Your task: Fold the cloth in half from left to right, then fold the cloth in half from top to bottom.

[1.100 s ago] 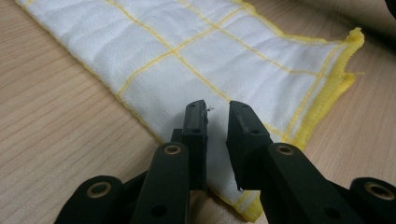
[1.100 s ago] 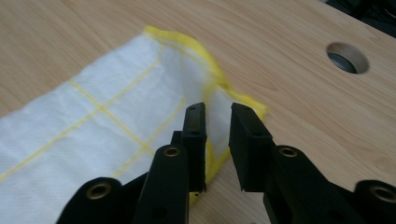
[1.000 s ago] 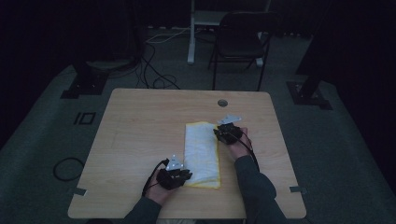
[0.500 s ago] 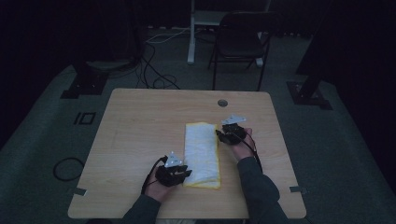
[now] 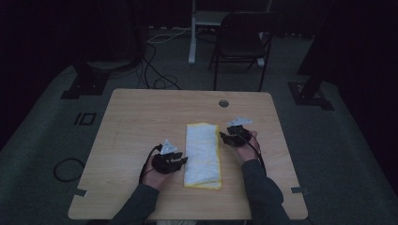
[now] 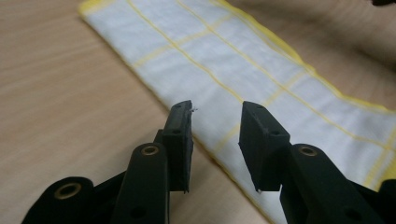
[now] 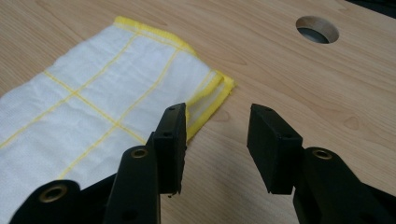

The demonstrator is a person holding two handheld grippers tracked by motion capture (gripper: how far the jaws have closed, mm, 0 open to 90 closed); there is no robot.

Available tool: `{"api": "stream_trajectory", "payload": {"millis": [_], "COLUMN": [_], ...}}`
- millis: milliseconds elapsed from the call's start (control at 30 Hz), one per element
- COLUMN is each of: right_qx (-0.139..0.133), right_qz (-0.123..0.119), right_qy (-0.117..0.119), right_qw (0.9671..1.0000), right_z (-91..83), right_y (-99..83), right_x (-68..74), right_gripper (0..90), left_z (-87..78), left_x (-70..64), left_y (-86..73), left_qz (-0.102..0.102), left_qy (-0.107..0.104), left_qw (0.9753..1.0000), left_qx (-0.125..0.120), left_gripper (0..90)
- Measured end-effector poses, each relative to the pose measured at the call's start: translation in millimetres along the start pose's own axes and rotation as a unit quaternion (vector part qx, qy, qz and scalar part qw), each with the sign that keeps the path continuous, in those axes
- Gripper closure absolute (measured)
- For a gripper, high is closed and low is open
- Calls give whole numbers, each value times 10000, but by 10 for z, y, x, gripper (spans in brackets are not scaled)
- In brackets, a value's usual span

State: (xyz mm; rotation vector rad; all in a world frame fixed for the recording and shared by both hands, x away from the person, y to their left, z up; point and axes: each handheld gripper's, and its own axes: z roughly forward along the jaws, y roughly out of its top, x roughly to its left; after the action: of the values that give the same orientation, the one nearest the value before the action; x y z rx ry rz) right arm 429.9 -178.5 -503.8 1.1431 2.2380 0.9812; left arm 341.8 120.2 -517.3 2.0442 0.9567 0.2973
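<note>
So the left tool (image 5: 180, 161) is sitting with its jaws spread a fair bit and nothing between them, parked right at the near long edge of the folded cloth (image 5: 203, 153), and the right tool (image 5: 225, 137) is the same story, jaws apart and empty, just beside the far corner on the other side. In the right gripper view one jaw hangs over the yellow hem at the cloth's corner and the other over bare wood. The cloth is a white one with yellow grid lines and a yellow border, folded into a long strip, lying flat in the middle of the table (image 5: 136, 122), running away from the person. Looks to me like they're lining up for another fold. If I were doing it I'd get each tool low enough to catch all the layers at the edge, not just the top one, pinch both ends evenly, then lift and carry across together so the strip doesn't skew. That cable hole (image 5: 223, 103) beyond is well clear
</note>
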Motion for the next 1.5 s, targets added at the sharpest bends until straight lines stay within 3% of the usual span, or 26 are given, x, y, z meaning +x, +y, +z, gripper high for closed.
{"api": "stream_trajectory", "payload": {"millis": [433,633,1100,1300,1500], "right_qx": [-8,-18,-125,-132,-156], "right_qz": [-16,-16,54,228,223], "right_qy": [16,37,67,130,126], "right_qw": [10000,10000,9999,9996,9995], "right_z": [2,5,-19,0,13], "right_y": [-3,-1,42,45,82], "right_x": [14,23,26,4,-5], "right_gripper": [569,567,544,529,530], "left_z": [-2,45,210,242,299], "left_x": [220,292,500,545,568], "left_y": [205,279,451,464,518], "left_qz": [-109,-165,-276,-380,-407], "left_qy": [192,139,233,238,279], "left_qw": [9996,9995,9992,9988,9987], "left_qx": [-181,-219,-169,-175,-124], "left_gripper": [640,636,627,627,622]}}
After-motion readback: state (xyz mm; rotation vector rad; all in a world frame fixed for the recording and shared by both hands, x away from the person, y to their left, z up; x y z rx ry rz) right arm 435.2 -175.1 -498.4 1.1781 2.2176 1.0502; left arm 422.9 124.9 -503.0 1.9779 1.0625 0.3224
